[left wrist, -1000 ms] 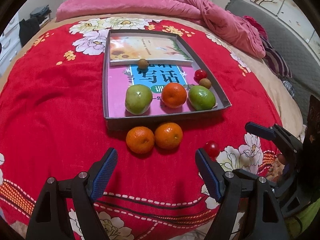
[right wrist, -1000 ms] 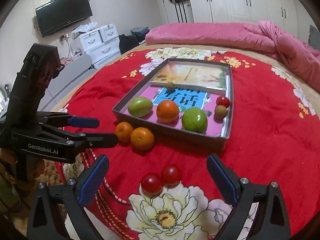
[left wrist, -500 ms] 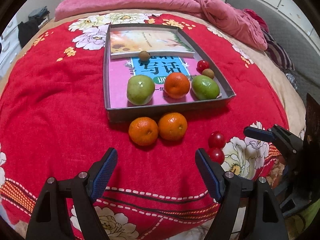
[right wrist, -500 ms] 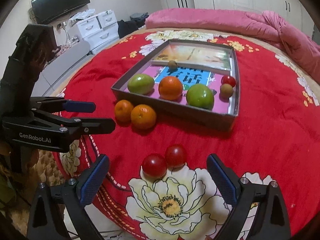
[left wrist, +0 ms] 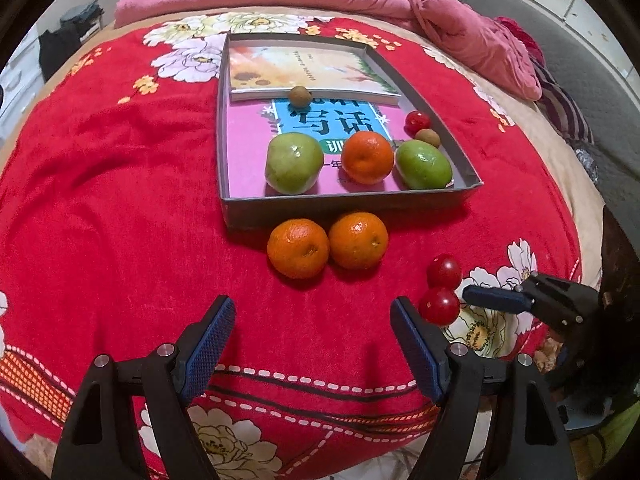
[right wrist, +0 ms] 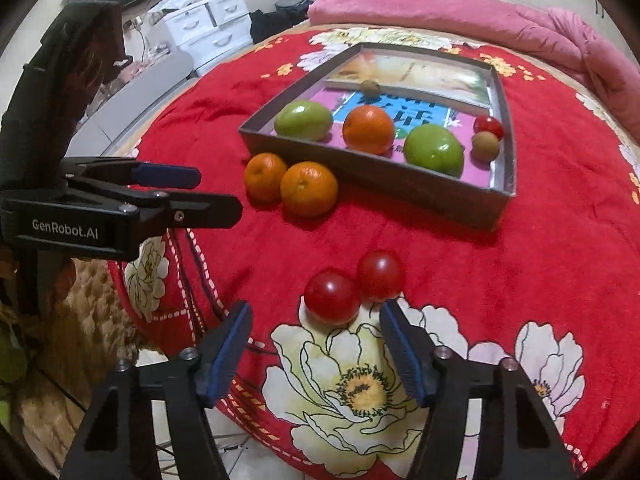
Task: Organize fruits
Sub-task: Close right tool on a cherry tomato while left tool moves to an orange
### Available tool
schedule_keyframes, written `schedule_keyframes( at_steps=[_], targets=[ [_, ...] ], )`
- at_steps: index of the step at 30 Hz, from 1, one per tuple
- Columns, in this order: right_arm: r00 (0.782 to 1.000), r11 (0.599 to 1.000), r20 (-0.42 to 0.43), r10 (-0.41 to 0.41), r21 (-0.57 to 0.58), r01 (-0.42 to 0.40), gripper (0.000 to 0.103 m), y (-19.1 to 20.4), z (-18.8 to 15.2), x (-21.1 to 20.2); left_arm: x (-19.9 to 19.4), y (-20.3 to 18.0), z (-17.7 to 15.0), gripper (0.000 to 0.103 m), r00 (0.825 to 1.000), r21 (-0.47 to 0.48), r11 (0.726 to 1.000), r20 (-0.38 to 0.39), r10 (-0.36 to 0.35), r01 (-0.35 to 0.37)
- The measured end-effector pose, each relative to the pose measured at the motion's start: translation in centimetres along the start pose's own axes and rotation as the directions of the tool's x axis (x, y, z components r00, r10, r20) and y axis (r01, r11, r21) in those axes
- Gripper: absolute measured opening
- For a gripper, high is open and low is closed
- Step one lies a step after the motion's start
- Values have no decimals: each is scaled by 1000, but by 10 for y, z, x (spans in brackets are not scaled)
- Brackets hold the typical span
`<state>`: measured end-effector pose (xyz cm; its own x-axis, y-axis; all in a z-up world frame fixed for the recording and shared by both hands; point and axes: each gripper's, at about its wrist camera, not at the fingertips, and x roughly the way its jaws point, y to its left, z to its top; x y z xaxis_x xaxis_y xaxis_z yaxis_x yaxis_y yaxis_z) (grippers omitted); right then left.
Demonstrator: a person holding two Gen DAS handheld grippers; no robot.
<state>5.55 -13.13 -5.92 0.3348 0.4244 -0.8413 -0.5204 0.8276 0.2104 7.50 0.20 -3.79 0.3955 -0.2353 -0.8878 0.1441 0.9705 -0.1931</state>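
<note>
The right tool (right wrist: 314, 354) points down at two cherry tomatoes that lie touching each other on the red bed cover (right wrist: 520, 248). The near tomato (right wrist: 332, 295) lies just ahead of the tool's tips, a little left of the centre line between them; the far tomato (right wrist: 380, 276) sits behind it, more to the right. The jaws have just been closing, but nothing is between them yet and the pads touch no fruit, so the tool is open. It probably must go forward a little more to take the near tomato.

The left tool (left wrist: 312, 340) is open wide and empty. Two oranges (left wrist: 298, 247) lie ahead of it, just before the grey tray (left wrist: 344, 202). For the tomatoes, the right hand is clearly nearer.
</note>
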Motion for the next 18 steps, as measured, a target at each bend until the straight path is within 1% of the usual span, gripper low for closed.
schedule_keyframes(
  at_steps=[3,9,11,16,18],
  targets=[
    [1000,1000,-13,8,3,-8,54,-1,-1,4,4,4,0,81,1000,-20,1000,-10,-18,17],
    [1000,1000,-21,-12,-1,12,44,-2,0,10,9,6,0,81,1000,-35,999,-17,-21,21],
    [1000,1000,-21,-18,-1,18,42,-3,1,12,11,7,0,81,999,-41,999,-16,-28,27],
    [1000,1000,-16,-24,-7,24,41,-3,2,14,13,12,1,81,999,-70,997,-6,-34,34],
    [999,999,-14,-30,-15,30,39,-3,2,16,14,15,1,81,999,-84,996,2,-41,41]
  ],
)
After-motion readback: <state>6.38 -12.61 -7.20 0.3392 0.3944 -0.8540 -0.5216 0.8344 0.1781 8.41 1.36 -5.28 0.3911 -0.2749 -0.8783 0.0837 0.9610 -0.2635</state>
